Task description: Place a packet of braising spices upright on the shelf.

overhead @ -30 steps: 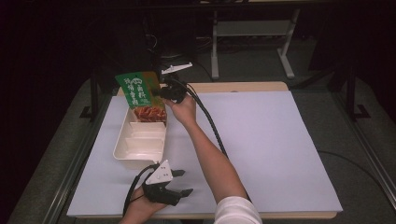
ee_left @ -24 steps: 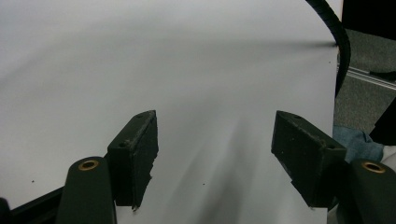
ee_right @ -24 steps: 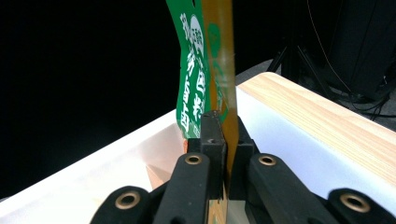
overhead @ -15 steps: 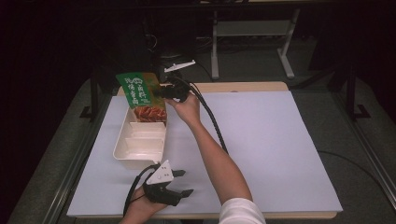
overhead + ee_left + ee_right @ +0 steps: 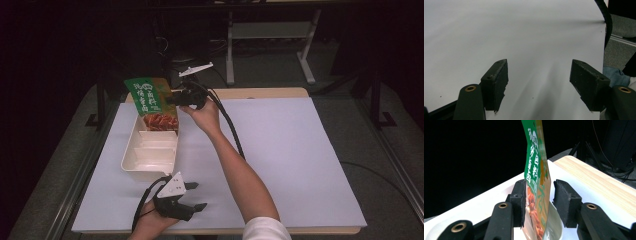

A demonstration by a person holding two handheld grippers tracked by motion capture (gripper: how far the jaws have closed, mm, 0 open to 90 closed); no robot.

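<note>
While your table point(image 5: 300, 150) lies under its white sheet, take the cream tray point(image 5: 150, 156) on its left part as your mark: the flat green packet point(image 5: 151, 102) stands upright in the tray's far compartment, printed with pale characters above a picture of red-brown food. Your right gripper point(image 5: 172, 96), just beside that far end, has just been opening, the packet between its parted jaws with a gap on one side. Your left gripper point(image 5: 192, 195), near the tray's close end, stands wide and empty.

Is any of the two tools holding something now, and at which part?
Nothing is held. The right tool has just been opening; the green packet stands between its jaws, one side free. The left tool is open.
</note>
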